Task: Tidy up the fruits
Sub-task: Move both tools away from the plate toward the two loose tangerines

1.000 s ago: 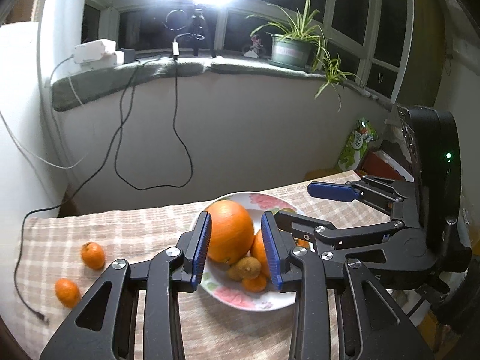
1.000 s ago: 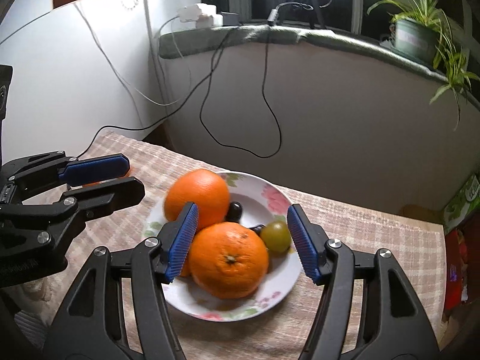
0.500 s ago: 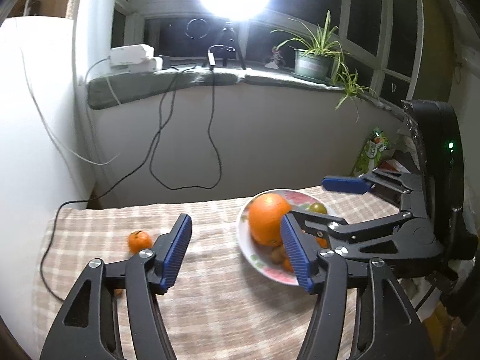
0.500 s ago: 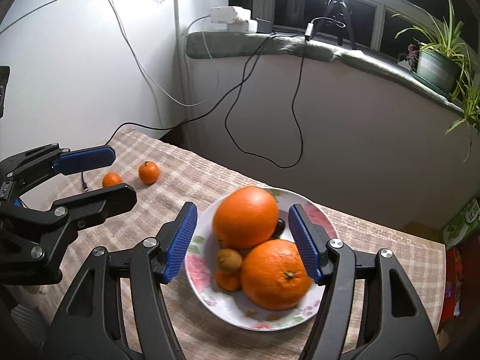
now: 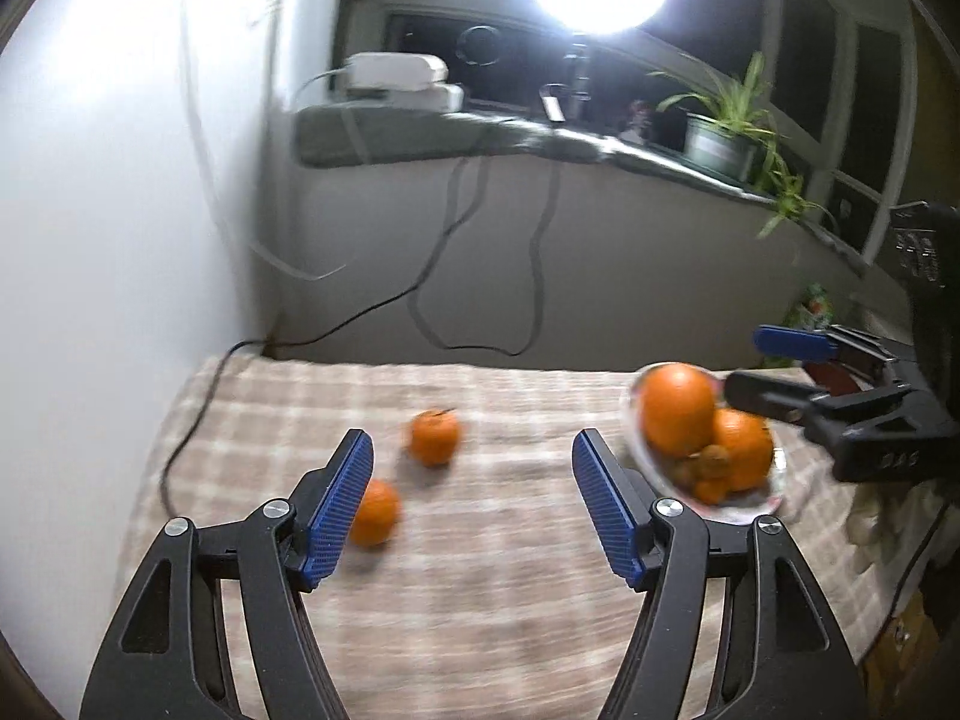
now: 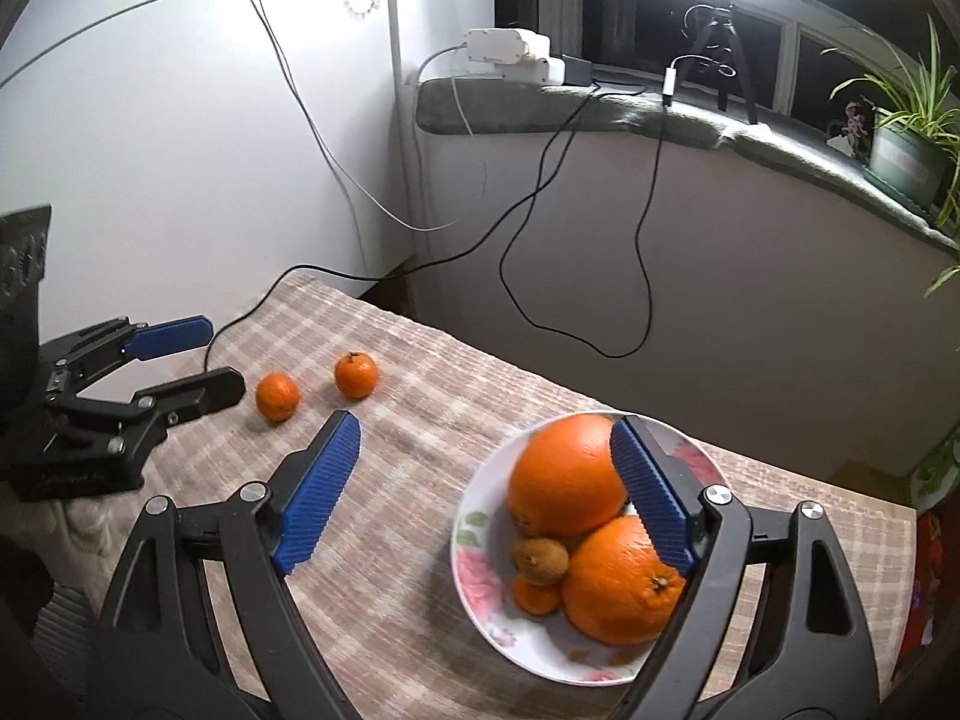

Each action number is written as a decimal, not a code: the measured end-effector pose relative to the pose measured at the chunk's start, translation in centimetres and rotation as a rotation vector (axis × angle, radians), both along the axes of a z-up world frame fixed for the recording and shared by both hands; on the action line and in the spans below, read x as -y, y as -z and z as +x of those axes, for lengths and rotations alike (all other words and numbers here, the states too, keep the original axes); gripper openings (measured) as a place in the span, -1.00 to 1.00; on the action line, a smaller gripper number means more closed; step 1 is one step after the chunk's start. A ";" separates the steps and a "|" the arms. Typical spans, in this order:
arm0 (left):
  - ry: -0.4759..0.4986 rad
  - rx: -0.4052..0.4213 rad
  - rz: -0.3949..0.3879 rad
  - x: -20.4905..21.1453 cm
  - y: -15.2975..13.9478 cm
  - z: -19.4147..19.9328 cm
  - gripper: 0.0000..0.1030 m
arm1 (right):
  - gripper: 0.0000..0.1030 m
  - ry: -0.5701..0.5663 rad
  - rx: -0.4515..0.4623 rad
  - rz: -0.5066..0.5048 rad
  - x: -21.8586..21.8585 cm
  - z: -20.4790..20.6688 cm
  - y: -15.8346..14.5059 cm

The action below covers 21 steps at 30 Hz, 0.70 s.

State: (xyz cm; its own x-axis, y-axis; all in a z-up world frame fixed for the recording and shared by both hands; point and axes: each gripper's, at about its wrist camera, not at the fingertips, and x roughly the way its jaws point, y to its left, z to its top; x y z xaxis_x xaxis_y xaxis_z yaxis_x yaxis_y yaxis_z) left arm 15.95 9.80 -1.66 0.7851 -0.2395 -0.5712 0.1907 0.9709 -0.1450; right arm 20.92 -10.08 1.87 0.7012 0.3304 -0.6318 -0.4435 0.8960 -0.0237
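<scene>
At the left of the checked tablecloth (image 6: 420,540), our left gripper (image 5: 471,504) hangs over the cloth with its jaws opening and nothing between them. One mandarin (image 5: 373,511) lies just beside its left pad (image 5: 336,510), partly hidden by it; a second mandarin (image 5: 434,436) sits a little farther ahead, between the lines of the two fingers. We judge this gripper the nearer of the two to the loose fruit, needing only a short reach forward and slightly leftward.

Farther right, our right gripper (image 6: 480,495) hovers above the floral plate (image 6: 480,576), its jaws also opening and clamped on nothing. The plate holds two large oranges (image 6: 567,474), a kiwi (image 6: 540,560) and a small mandarin. From the right wrist view the two loose mandarins (image 6: 276,396) lie well apart from the plate, up and to the left, close by the left gripper's fingertips.
</scene>
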 end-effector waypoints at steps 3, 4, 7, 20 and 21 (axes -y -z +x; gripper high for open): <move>-0.034 -0.017 -0.015 -2.1 0.6 0.1 0.34 | 0.71 -0.010 -0.012 0.012 -0.6 0.4 0.0; -0.043 -0.022 -0.017 -2.7 0.8 0.1 0.34 | 0.71 -0.014 -0.014 0.015 -0.9 0.5 0.1; -0.066 -0.038 -0.024 -4.2 1.5 0.0 0.34 | 0.71 -0.022 -0.022 0.020 -1.5 0.9 0.1; -0.070 -0.094 -0.013 -6.6 4.6 -1.3 0.11 | 0.71 -0.053 -0.097 0.072 -3.9 2.6 0.6; -0.068 -0.099 -0.010 -6.7 4.8 -1.4 0.07 | 0.71 -0.054 -0.102 0.073 -4.1 2.7 0.7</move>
